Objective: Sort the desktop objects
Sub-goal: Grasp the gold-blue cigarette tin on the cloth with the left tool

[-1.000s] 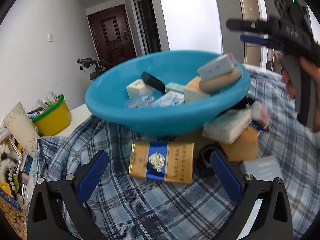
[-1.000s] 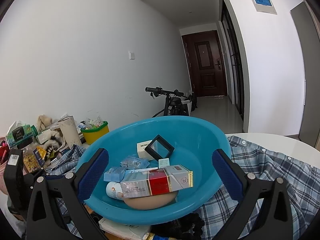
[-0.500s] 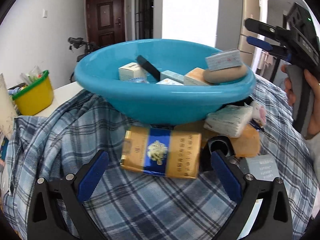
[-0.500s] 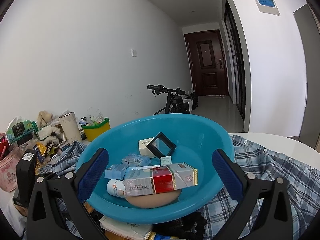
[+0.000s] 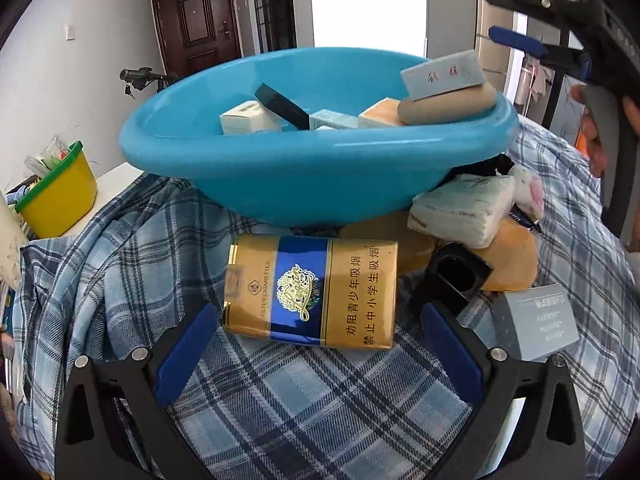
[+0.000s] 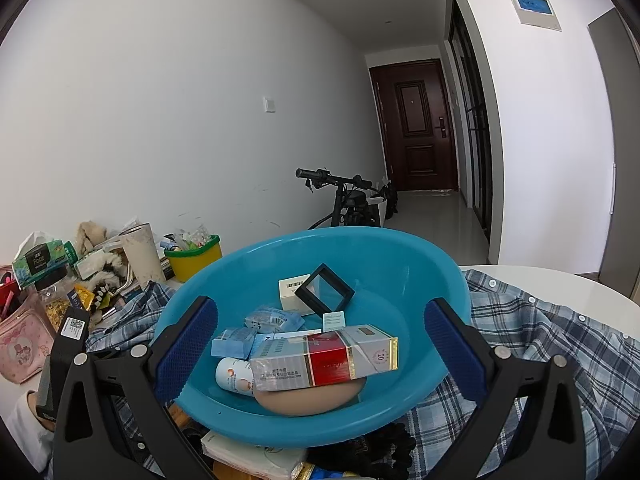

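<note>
A gold and blue cigarette pack (image 5: 312,291) lies flat on the plaid cloth (image 5: 312,404), just ahead of my open left gripper (image 5: 316,354), between its blue pads. Behind it a blue basin (image 5: 304,172) holds several small boxes, a black frame and a tan oval pad. My right gripper (image 6: 320,350) is open and hovers over the blue basin (image 6: 436,284), above a red and silver cigarette pack (image 6: 324,360) resting on the tan pad (image 6: 312,398). In the left wrist view, the right gripper (image 5: 520,20) appears at the upper right, held by a hand (image 5: 596,148).
A tissue pack (image 5: 460,212), tan sponge (image 5: 508,260), black holder (image 5: 456,276) and grey box (image 5: 536,320) lie right of the gold pack. A yellow bin (image 5: 60,192) stands at left. Clutter (image 6: 60,280) crowds the table's left side; a bicycle (image 6: 344,200) is behind.
My left gripper has moved closer to the gold cigarette pack, which now sits larger between the pads. The right gripper has drifted slightly over the basin.
</note>
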The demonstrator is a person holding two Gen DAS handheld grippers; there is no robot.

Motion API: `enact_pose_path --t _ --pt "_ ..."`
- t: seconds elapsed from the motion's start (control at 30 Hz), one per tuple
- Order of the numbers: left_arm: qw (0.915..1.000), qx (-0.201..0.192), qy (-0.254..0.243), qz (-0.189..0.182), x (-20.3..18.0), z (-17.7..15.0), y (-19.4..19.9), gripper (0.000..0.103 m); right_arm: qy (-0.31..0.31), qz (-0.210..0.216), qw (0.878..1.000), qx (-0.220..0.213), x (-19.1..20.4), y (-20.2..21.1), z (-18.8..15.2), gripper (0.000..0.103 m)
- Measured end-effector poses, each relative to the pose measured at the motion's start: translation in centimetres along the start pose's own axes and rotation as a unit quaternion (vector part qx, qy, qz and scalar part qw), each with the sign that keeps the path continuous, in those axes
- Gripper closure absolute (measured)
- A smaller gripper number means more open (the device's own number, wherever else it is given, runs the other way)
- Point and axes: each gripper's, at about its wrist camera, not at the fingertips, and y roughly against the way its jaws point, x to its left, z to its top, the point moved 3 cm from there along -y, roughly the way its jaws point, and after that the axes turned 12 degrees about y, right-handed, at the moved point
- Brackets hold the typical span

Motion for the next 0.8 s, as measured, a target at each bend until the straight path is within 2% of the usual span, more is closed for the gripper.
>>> enact_pose_path --t 0.13,0.3,0.37,0.8 --pt "0.9997 0.022 0.008 0.0 0.3 0.0 -1.0 0.0 0.0 0.0 1.0 0.0 0.0 0.0 0.0 0.0" --pt "0.9995 0.025 0.019 -0.007 0.5 0.2 -1.3 0.0 0.001 0.001 1.0 0.002 0.1 -0.1 0.0 0.0" --pt "0.9994 0.027 0.018 -0.007 0.5 0.3 -1.5 0.014 0.002 0.001 1.0 0.003 0.1 -0.1 0.0 0.0" --pt "0.9993 -0.008 0.033 -0.013 1.0 0.7 -0.2 0.014 0.018 0.003 1.0 0.006 -0.1 0.3 0.7 0.0"
